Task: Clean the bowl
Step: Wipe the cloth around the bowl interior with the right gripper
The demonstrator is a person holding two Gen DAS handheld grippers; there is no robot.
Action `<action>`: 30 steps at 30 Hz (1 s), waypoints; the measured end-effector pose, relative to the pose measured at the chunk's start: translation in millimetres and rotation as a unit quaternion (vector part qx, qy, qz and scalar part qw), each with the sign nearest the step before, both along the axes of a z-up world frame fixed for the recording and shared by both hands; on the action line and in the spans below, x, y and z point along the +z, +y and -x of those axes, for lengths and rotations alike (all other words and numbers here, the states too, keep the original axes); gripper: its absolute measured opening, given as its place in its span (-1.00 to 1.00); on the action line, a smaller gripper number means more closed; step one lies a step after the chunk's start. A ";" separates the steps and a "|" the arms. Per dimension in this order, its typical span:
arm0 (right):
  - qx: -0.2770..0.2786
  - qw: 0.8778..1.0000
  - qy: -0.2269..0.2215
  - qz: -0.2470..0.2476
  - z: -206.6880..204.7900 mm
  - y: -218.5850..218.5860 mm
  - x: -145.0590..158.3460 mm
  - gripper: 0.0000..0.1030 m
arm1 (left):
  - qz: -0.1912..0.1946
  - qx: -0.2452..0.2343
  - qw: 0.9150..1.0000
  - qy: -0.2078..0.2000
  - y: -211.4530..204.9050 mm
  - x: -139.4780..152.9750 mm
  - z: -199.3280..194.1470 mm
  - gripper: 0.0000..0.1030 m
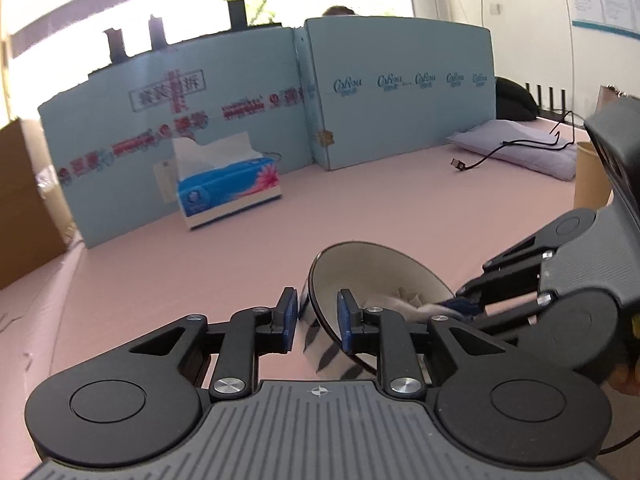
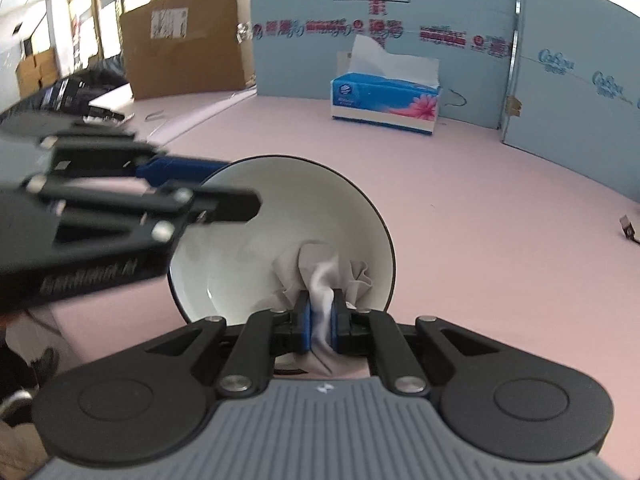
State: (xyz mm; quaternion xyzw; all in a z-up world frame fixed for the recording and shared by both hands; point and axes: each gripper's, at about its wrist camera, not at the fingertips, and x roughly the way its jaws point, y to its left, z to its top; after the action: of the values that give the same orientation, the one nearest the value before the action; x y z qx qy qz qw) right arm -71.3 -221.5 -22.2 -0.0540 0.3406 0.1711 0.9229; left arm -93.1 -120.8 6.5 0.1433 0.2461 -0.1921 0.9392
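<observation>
Pinching the rim of the black-outside, white-inside ceramic bowl [image 1: 372, 280], the left gripper [image 1: 318, 320] has one blue pad on the outer wall & one on the inner wall, jaws narrowed onto the rim w/ the bowl tipped up on edge, mouth turned toward the right gripper [image 2: 320, 322]. Right gripper's jaws are pressed together on a crumpled white tissue wad [image 2: 320, 276] — tissue bunches out ahead of the pads and touches the bowl's white inner surface low down, near the rim closest to that gripper. From the right wrist view the bowl [image 2: 280, 216] shows its interior almost face-on, thin dark rim all round, w/ the left gripper [image 2: 192, 184] reaching in from the left edge at the upper-left rim, blurred. From the left wrist view the right gripper [image 1: 460, 304] comes in from the right, its tips inside the bowl w/ the tissue [image 1: 404, 304] just visible there. Can't tell if the bowl's lower edge touches the pink table surface [image 1: 240, 264] or hangs just above it. Further out — blue-and-white tissue box w/ pink flower print [image 1: 228, 188] stands well apart near the pale blue cardboard panels [image 1: 400, 92]; lilac pillow [image 1: 520, 148] w/ a black cable [image 1: 500, 152] over it far right; brown cardboard box [image 2: 188, 36] at back left in the right wrist view.
</observation>
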 end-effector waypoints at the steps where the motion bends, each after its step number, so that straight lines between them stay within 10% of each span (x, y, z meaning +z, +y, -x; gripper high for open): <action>1: -0.004 1.000 -0.003 -0.003 1.7 0.8 0.3 -0.82 | -0.002 0.002 1.000 0.000 -0.1 -0.3 0.9 -0.47; 20: 0.018 0.994 0.061 -0.085 -0.2 -22.6 8.9 -0.73 | -0.035 -0.069 0.997 0.017 -23.7 4.3 -39.2 -0.72; 30: 0.035 0.996 0.010 0.080 -1.1 -0.8 7.6 -0.83 | -0.039 -0.073 0.996 0.012 -22.6 4.1 -34.8 -0.75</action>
State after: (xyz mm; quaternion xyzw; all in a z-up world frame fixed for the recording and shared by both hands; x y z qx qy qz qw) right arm -70.2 -222.3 -14.6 -0.1380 0.3606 0.1762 0.9055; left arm -58.3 -143.3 10.6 0.1950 0.2535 -0.2523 0.9133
